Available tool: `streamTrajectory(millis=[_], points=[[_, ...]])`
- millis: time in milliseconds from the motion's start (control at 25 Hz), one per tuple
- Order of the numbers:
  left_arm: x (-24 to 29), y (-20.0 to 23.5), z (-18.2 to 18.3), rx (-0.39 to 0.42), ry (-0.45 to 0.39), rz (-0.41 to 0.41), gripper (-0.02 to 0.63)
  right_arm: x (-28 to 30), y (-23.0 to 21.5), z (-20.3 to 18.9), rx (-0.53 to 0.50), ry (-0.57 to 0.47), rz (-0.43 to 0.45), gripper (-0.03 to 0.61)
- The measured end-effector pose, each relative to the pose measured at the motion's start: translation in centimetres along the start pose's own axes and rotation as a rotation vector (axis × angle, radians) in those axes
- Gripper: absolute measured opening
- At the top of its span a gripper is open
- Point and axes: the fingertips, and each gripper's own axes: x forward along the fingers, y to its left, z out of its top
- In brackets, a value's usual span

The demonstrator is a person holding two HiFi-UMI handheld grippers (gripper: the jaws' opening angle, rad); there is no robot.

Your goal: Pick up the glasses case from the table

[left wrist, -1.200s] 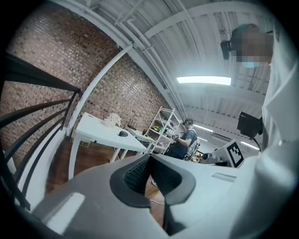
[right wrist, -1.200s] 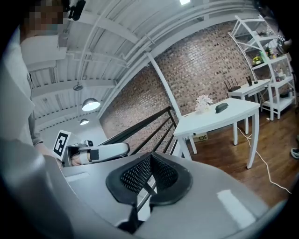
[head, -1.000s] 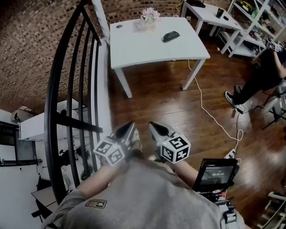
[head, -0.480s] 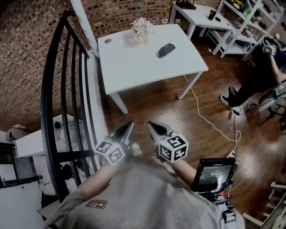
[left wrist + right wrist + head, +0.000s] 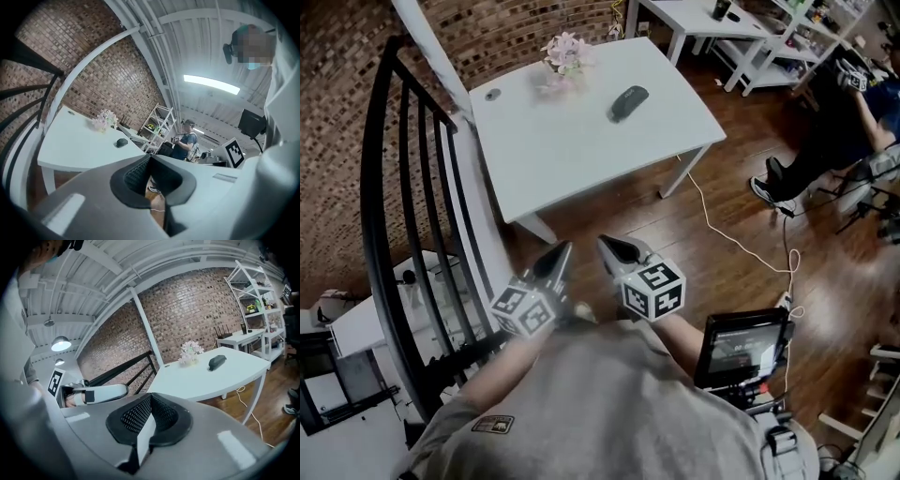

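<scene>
Two grippers sit low in the head view, close to the person's body. The left gripper (image 5: 563,249) and the right gripper (image 5: 607,244) both have their fingers pressed together with nothing between them, and each gripper view confirms this. Both point up the frame toward the white tabletop (image 5: 572,155). A strip of wooden floor (image 5: 609,211) separates them from its near edge, so the step in hand looks like the approach and the reach has not begun. A black railing (image 5: 398,225) curves along the left.

The glasses case (image 5: 629,101), dark and oblong, lies alone on the far right part of the tabletop in the upper middle of the frame, well apart from both grippers. A bunch of pale flowers (image 5: 563,52) stands further back to its left.

To do this well, I would close in on the near edge first. The right gripper seems better placed, and its fingers should open before they arrive. It should then come down across the case's narrow width, staying clear of the flowers.
</scene>
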Motion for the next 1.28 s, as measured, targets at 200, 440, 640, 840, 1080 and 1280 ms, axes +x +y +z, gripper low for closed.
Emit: streamTrajectory(millis=[200,440,640,840,1080,1280], points=[[4.8,1.1,0.4,0.009,0.025,0.025,0.000,1.7,-4.0,1.7,0.009,-0.001,0.020,0.012],[12.1,1.5,2.0,0.027,0.016,0.053,0.000,2.8,-10.5,5.6,0.001,-0.001,0.050,0.012],[17.6,1.6,2.9,0.034,0.022,0.101,0.000,2.9,-15.7,8.1,0.020,0.009,0.070,0.011],[22.2,1.5,3.0,0.033,0.023,0.132,0.000,3.2,-19.6,9.5,0.035,0.022,0.091,0.012],[25.9,4.8,3.3,0.055,0.065,0.158,0.000,5.7,-23.2,10.2,0.066,0.042,0.068,0.011],[29.6,8.7,3.0,0.079,0.121,0.139,0.000,8.7,-26.6,10.6,0.076,0.062,-0.002,0.011]])
